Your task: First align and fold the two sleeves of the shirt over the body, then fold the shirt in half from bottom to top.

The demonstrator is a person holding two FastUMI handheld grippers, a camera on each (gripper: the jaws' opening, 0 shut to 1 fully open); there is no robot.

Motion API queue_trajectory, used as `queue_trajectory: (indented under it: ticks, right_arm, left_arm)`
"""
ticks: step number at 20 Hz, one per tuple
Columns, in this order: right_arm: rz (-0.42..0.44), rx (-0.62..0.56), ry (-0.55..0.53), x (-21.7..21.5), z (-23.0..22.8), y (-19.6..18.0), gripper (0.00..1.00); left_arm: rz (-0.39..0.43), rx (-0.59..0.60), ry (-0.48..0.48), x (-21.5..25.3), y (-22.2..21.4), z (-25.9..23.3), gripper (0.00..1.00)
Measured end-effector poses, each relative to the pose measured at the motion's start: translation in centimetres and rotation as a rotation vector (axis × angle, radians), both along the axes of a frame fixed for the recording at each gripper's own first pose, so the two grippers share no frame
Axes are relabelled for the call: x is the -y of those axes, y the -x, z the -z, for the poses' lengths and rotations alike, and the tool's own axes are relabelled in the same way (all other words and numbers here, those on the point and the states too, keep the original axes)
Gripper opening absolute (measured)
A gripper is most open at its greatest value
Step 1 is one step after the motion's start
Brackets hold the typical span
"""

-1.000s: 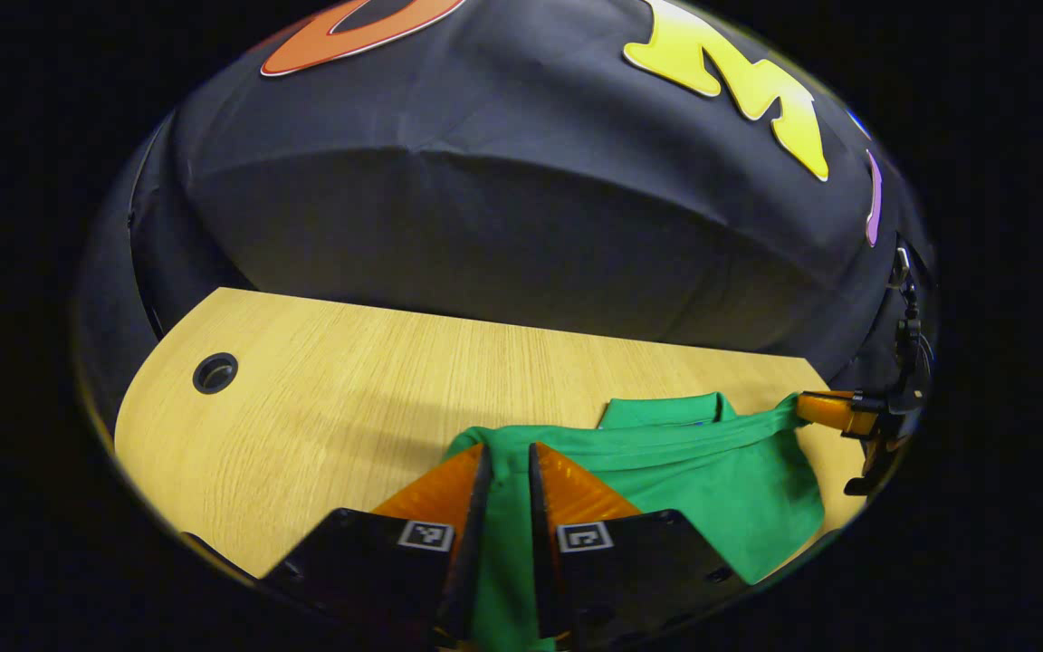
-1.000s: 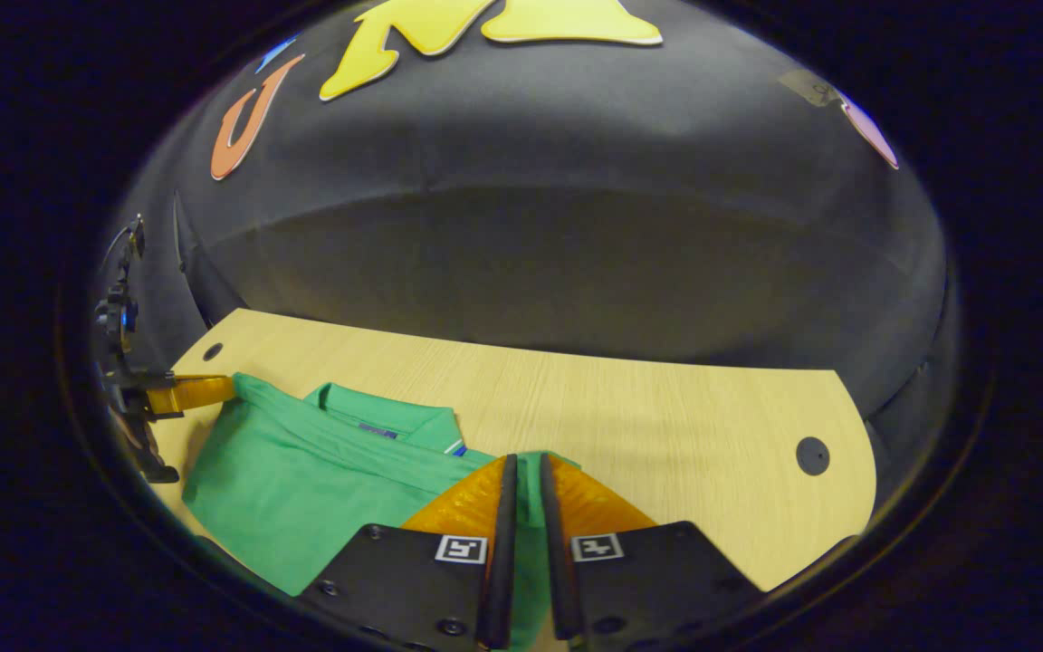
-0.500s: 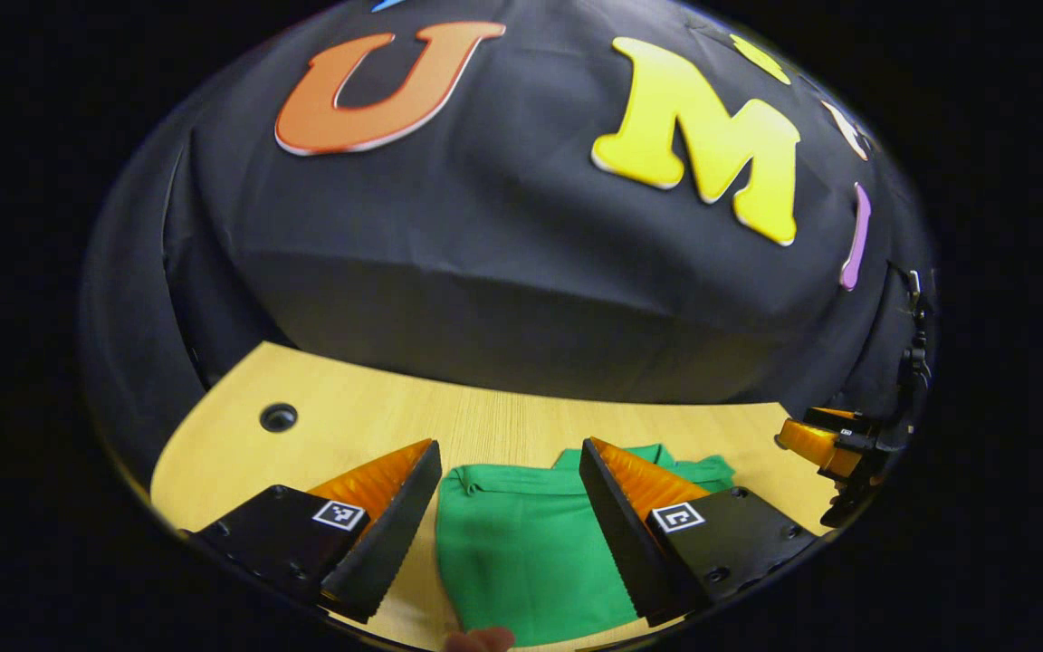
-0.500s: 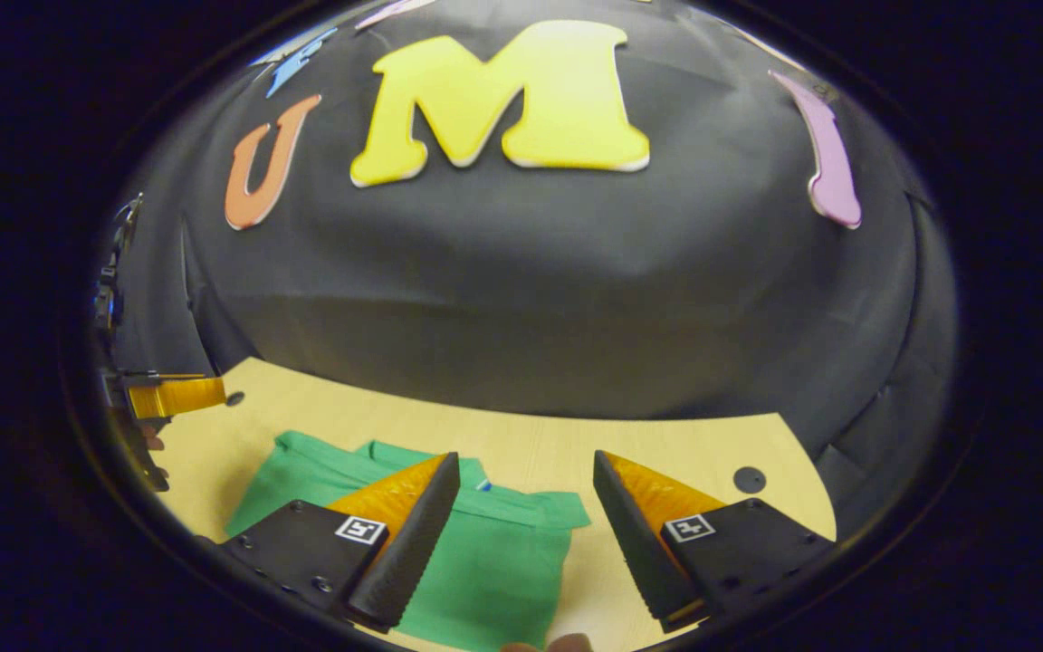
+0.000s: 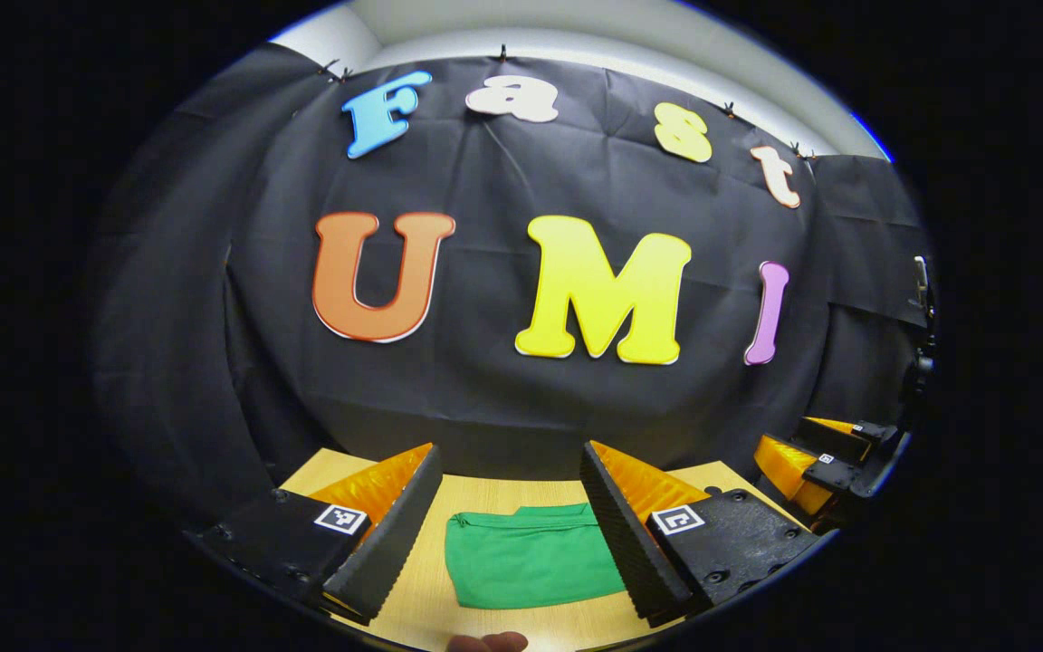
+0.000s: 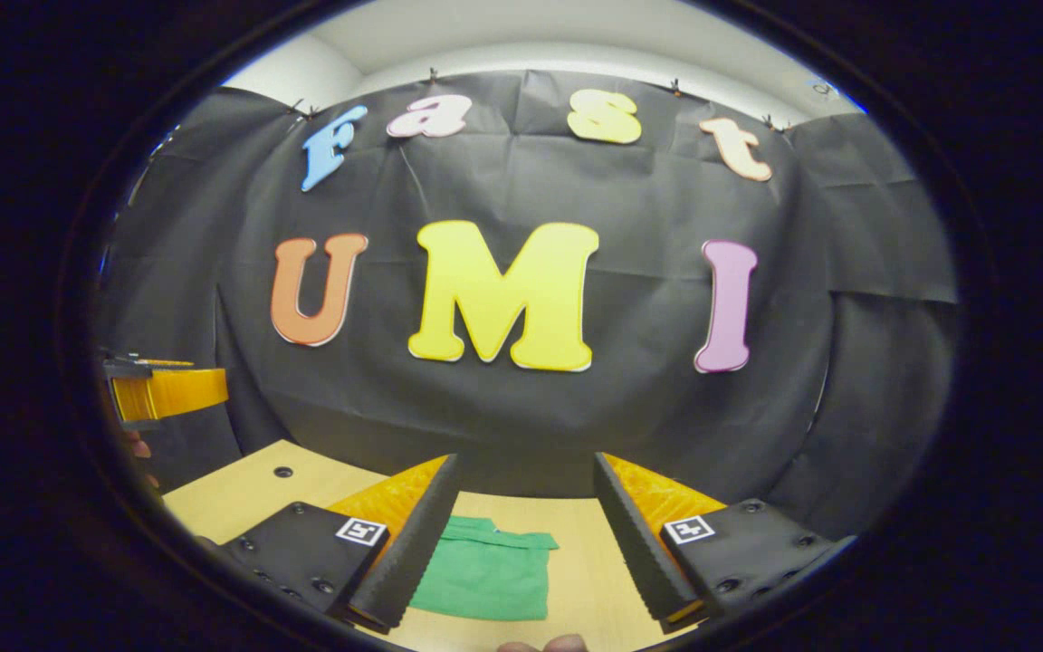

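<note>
Both grippers lifted since; green shirt (image 5: 531, 566) flat folded rectangle, wood-grain table (image 6: 232, 493).

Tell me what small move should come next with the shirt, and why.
Probably none on the cloth: just draw both tools away. The green shirt lies folded into a compact rectangle on the table, and the left tool and right tool hang open above it, holding nothing.

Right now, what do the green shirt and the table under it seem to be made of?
The shirt looks like soft matte knit cloth, probably cotton or a blend: it lies limp with soft folds. The table looks like light wood-grain laminate or veneer: fine straight grain, smooth low sheen.
</note>
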State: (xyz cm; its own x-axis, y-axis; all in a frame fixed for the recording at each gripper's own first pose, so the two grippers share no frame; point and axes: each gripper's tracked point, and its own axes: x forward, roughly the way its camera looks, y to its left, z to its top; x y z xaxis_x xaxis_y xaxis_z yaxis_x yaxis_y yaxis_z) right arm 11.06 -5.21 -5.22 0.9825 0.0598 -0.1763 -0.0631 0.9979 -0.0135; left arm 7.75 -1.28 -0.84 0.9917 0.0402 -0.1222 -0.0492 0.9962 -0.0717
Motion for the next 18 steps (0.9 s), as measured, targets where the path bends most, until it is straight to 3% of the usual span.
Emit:
queue_trajectory:
  ticks: [2, 7, 11, 18]
  right_arm:
    - [-0.010, 0.023, -0.005, -0.5, -1.3, 3.8, 0.92]
    - [-0.021, 0.061, -0.016, -1.6, -3.0, 9.6, 0.92]
    - [-0.022, 0.074, -0.035, -2.3, -3.6, 11.2, 0.95]
    - [-0.025, 0.077, -0.059, -2.3, -3.7, 11.4, 0.92]
  left_arm:
    - [-0.033, 0.042, -0.010, 0.3, 3.3, -1.5, 0.98]
    - [-0.017, 0.114, -0.063, 1.8, 8.4, -1.8, 0.98]
    - [0.006, 0.119, -0.063, 3.0, 9.6, -1.5, 0.98]
    - [-0.023, 0.119, -0.082, 2.3, 9.9, -1.6, 0.98]
